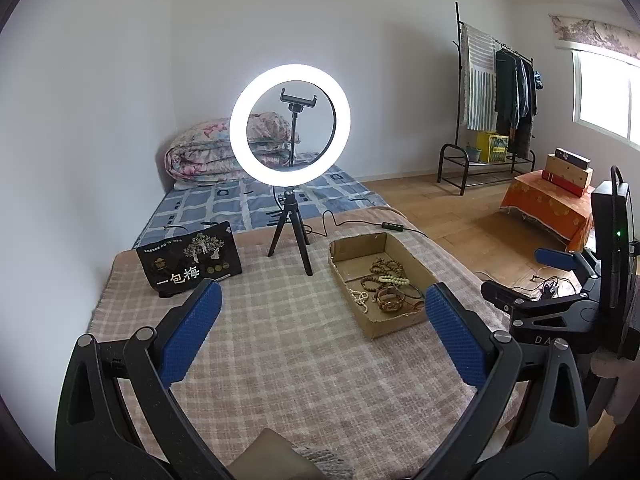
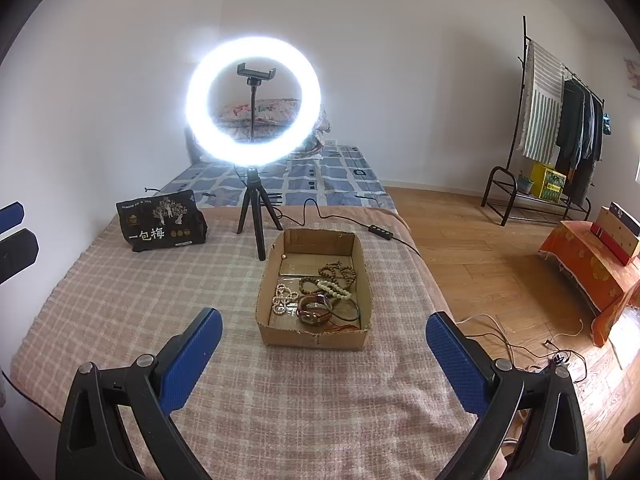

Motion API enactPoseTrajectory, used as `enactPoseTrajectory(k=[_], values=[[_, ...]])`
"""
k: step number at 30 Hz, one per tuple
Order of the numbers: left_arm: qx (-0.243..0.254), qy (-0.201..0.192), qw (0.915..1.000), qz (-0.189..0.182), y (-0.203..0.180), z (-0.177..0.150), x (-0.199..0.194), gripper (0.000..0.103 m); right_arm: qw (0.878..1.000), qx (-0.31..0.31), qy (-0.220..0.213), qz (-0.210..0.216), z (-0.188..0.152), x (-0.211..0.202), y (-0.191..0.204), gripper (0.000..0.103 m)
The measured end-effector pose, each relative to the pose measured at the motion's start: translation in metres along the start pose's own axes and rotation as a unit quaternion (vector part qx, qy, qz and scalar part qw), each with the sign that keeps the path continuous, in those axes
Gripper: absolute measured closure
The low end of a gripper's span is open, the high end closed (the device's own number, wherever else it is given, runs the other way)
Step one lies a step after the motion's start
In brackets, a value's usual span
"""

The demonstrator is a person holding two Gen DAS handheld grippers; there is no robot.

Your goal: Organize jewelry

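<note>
On the checked cloth (image 2: 160, 300), from left to right, a black snack bag (image 2: 162, 220) is standing, a lit ring light (image 2: 253, 100) is glowing on its tripod, and a cardboard box (image 2: 316, 338) is holding the jewelry (image 2: 316, 296): bead bracelets, pale and brown, tangled together. Left gripper (image 1: 320, 328) and right gripper (image 2: 322, 356) are hovering short of the box, jaws spread wide, gripping nothing. Only the right wrist view is showing loose cables (image 2: 520, 344) lying on the floor.

Jewelry (image 2: 316, 296) in box (image 2: 312, 338), bag (image 2: 160, 220) left.
</note>
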State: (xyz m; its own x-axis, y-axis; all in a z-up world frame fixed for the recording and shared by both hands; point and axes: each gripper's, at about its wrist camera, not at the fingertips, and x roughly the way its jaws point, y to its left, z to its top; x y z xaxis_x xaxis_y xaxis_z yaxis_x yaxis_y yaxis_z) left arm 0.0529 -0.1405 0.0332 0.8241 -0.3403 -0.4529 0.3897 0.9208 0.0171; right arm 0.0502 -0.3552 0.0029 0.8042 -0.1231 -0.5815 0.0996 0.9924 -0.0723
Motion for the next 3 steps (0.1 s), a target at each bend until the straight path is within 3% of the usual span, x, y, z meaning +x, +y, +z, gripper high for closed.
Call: enactPoseTrajectory(k=[3], values=[[0.001, -0.005, 1.0, 0.001, -0.0003, -0.0002, -0.0028, 0.0, 1.0, -0.001, 0.0, 0.005, -0.0002, -0.0015, 0.0027, 0.0]])
